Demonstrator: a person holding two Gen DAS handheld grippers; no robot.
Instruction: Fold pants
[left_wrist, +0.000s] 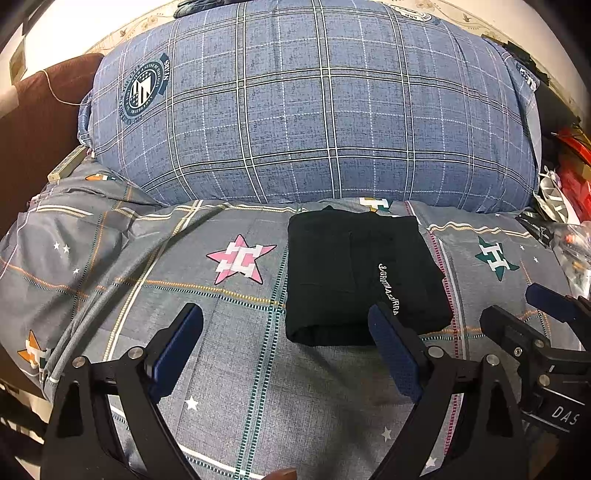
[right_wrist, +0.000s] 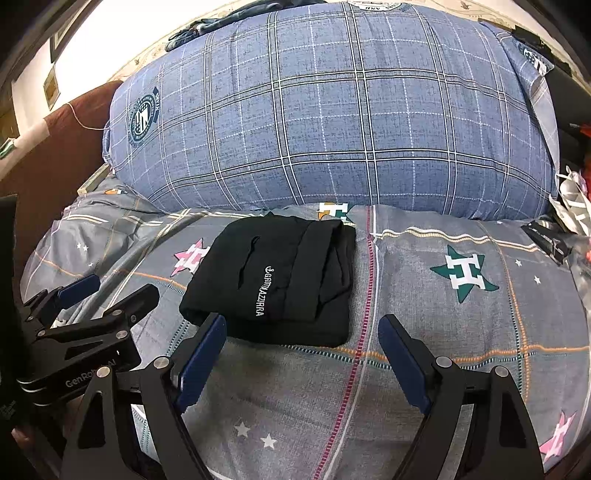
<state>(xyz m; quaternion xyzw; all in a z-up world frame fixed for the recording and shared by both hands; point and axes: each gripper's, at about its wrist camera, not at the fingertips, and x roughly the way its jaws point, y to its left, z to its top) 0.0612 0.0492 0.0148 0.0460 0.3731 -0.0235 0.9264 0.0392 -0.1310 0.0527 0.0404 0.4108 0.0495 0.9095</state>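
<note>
Jaws of my left hand-held gripper (left_wrist: 286, 328) and right hand-held gripper (right_wrist: 303, 338) gape wide, empty. Just beyond, folded black pants (right_wrist: 273, 280) lie on the bed (right_wrist: 461, 332), long axis running away toward the big plaid pillow (right_wrist: 332, 122), lettering too small to read.

Both tools are matte black frames with triangular cut-outs and round silver pivot screws. The left gripper (left_wrist: 286, 325) has two long fingers faced with dark blue textured pads (left_wrist: 397, 356). The right gripper (right_wrist: 303, 334) is built the same, its blue pads (right_wrist: 201, 360) rubbery-looking. White lettering marks each body, reading roughly "GenRob" on the left tool and "DAS" on the right, though both are cut off.
</note>
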